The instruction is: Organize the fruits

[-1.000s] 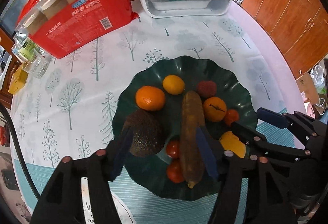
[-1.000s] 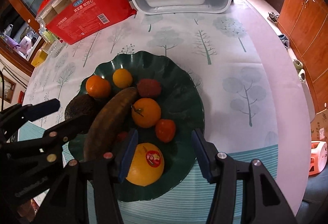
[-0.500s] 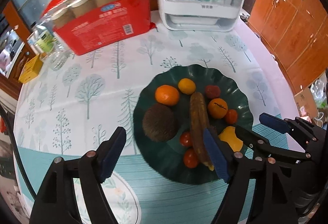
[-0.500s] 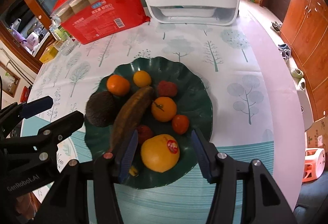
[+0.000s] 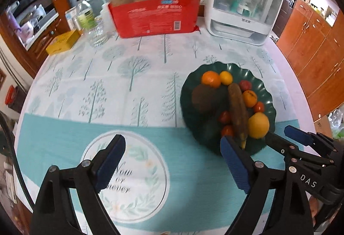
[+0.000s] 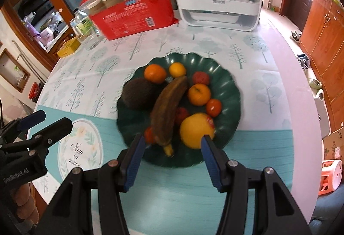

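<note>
Two tools hang over the near edge of the desk point(image 5: 137, 75), both empty. On the left tool point(image 5: 172, 161) the jaws are opening, already wide apart, with only the tablecloth's round printed emblem point(image 5: 133, 179) beneath them. Its partner, the right tool point(image 6: 171, 161), stands partly apart with nothing between its pads, at the near rim of the dark green plate point(image 6: 232, 93). All the fruit lies on that plate, toward the desk's right side: a brown banana point(image 6: 168, 105) across the middle, a dark avocado point(image 6: 136, 93) left of it, a large yellow orange point(image 6: 194, 129) at the near rim, several smaller oranges and small red fruits around them. Along the far edge stand a red pack of jars point(image 5: 154, 13) and a white appliance point(image 5: 240, 9); a yellow box point(image 5: 62, 41) sits near the far left corner
</note>
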`<state>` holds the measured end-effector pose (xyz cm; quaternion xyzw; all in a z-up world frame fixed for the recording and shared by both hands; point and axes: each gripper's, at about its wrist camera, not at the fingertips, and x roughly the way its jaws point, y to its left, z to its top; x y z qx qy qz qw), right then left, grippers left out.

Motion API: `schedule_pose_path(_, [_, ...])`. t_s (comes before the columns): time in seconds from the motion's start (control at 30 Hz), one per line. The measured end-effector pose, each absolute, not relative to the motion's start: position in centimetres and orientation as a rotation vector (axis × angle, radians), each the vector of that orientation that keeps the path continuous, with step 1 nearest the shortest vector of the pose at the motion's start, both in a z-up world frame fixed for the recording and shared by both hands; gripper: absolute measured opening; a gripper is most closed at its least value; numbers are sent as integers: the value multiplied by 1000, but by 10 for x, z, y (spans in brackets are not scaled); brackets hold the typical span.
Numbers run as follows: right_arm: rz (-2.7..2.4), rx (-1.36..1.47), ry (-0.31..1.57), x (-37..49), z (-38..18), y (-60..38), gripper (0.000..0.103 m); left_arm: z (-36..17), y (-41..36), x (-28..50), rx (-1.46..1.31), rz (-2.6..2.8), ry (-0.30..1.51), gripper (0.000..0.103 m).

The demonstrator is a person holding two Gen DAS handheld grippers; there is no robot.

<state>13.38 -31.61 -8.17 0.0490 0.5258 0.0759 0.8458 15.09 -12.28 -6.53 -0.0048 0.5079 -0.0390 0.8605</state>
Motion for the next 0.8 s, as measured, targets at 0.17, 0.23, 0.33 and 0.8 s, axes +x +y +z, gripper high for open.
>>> schedule_pose_path(0.17, [191, 97, 1108, 104, -79, -293, 55, -65, -96, 123, -47, -95, 1070, 89])
schedule_pose_path(0.23, [197, 91, 1109, 89, -77, -282, 55, -64, -88, 113, -45, -99, 1071, 89])
schedule_pose_path(0.33, [207, 108, 1108, 69, -72, -269, 55, -58, -75, 94, -31, -95, 1065, 89])
schedule_pose_path(0.8, [128, 170, 1000, -8, -20, -233, 67, -23, -43, 26, 40, -68, 991, 95])
